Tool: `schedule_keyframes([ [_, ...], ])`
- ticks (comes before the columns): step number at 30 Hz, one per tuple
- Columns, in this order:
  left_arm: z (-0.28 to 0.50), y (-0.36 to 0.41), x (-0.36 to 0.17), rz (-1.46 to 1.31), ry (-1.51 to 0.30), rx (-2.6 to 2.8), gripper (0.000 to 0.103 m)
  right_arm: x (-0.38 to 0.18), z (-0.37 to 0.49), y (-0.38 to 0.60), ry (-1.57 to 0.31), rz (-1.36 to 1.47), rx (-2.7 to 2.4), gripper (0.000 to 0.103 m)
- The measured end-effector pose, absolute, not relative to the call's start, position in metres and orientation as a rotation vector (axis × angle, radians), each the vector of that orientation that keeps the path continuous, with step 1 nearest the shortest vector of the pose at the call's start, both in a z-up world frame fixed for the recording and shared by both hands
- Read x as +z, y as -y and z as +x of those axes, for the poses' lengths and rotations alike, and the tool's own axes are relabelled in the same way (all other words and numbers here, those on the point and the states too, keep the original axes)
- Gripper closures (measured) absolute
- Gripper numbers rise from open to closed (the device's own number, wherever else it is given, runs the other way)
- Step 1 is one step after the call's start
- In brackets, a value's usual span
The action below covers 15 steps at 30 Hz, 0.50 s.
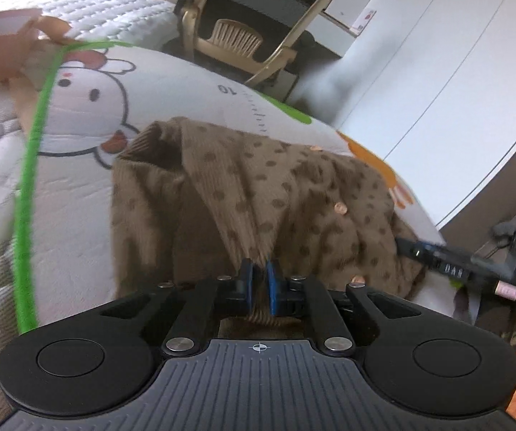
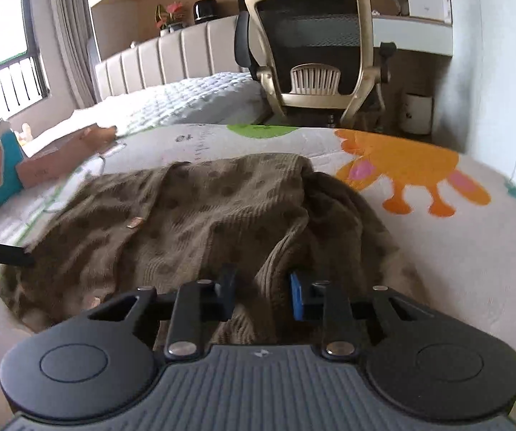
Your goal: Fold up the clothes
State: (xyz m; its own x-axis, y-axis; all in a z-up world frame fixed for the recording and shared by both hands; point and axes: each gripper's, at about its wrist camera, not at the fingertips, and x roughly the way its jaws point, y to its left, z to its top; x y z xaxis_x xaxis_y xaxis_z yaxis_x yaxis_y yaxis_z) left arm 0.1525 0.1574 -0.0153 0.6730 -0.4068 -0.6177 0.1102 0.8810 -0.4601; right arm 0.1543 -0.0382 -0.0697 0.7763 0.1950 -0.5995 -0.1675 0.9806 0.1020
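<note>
Nearest the left camera, the left tongs (image 1: 259, 282) are clenched on a ribbed edge of the brown dotted cardigan (image 1: 258, 194), the knit pulled taut from the pinch. The right tongs (image 2: 263, 292) stand released, their jaws apart astride a raised ridge of the same cardigan, not pinching it. The cardigan lies rumpled on the cartoon-print mat (image 2: 437, 237) on the bed, one side bunched and shadowed. Beyond the cardigan stand a cardboard box (image 2: 60, 158) and an office chair (image 2: 315, 54). To fold cleanly, I judge the right tongs should catch a matching edge, then both move level and evenly.
</note>
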Motion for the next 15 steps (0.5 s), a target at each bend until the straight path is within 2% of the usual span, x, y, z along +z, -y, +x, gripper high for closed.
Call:
schedule_keyframes([
  [1,0.151,-0.160,-0.015,-0.414,-0.776,-0.289,0.088,-0.069,0.155,0.039,-0.652,0.021,0.172,0.075],
  [2,0.150,-0.163,-0.015,-0.420,-0.768,-0.278,0.078,-0.069,0.155,0.040,-0.648,0.000,0.149,0.075],
  [3,0.148,-0.166,-0.015,-0.426,-0.761,-0.266,0.061,-0.068,0.155,0.041,-0.643,-0.013,0.130,0.074],
  [5,0.145,-0.171,-0.016,-0.438,-0.746,-0.244,0.041,-0.062,0.153,0.040,-0.620,-0.019,0.125,0.074],
  [7,0.143,-0.176,-0.016,-0.454,-0.732,-0.225,0.038,-0.055,0.149,0.032,-0.589,-0.035,0.162,0.073],
  [8,0.145,-0.176,-0.018,-0.473,-0.729,-0.226,0.034,-0.051,0.146,0.024,-0.573,-0.052,0.199,0.068],
  [9,0.147,-0.175,-0.021,-0.488,-0.727,-0.227,0.032,-0.048,0.143,0.014,-0.562,-0.077,0.237,0.059],
  [11,0.151,-0.171,-0.028,-0.496,-0.727,-0.224,0.033,-0.047,0.139,-0.008,-0.549,-0.149,0.317,0.049],
  [13,0.155,-0.165,-0.034,-0.477,-0.727,-0.213,0.038,-0.048,0.137,-0.026,-0.546,-0.208,0.368,0.048],
  [14,0.156,-0.163,-0.035,-0.464,-0.729,-0.214,0.045,-0.049,0.137,-0.033,-0.547,-0.222,0.382,0.048],
  [15,0.156,-0.162,-0.035,-0.454,-0.729,-0.218,0.058,-0.049,0.137,-0.037,-0.548,-0.227,0.392,0.048],
])
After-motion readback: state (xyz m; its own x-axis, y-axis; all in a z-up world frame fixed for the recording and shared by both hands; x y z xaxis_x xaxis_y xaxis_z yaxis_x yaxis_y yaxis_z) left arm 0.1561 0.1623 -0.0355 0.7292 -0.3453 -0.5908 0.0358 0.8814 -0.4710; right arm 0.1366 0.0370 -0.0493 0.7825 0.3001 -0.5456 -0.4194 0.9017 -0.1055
